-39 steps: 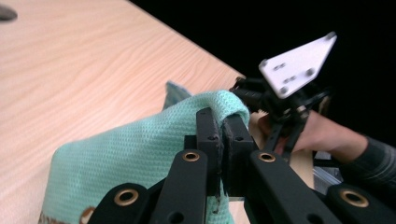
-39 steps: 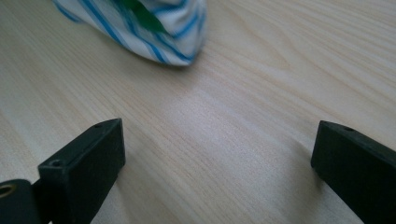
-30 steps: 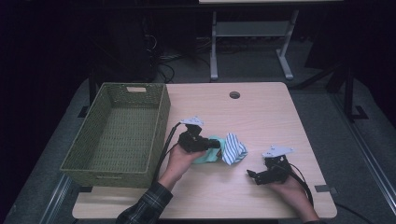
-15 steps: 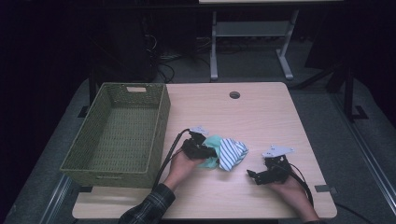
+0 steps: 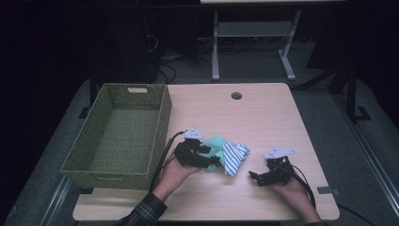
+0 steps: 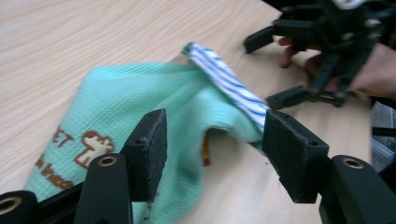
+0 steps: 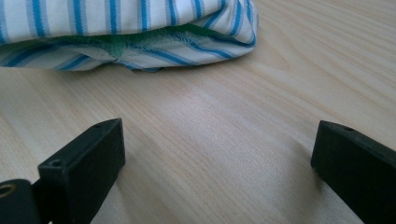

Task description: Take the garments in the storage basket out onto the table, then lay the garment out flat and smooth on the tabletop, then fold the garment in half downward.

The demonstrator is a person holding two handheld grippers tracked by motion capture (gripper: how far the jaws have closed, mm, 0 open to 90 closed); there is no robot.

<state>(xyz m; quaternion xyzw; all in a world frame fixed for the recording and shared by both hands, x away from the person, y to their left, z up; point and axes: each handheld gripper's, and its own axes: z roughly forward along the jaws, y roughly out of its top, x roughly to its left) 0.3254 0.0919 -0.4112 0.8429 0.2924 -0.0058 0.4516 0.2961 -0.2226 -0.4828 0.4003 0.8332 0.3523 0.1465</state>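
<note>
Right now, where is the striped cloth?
High view: the striped cloth lies on the table, front centre, against the green cloth, between the left claw and right claw.

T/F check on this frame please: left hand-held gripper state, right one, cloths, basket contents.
1. The left hand-held gripper is open, its jaws either side of a raised fold of the green cloth. True.
2. The right hand-held gripper is shut on the striped cloth. False: its jaws are open over bare table, short of that cloth.
3. The striped cloth lies against the green cloth. True.
4. The wicker basket holds one cloth. False: it is empty; both cloths lie on the table.
5. The basket is at the table's left side in the high view. True.
</note>
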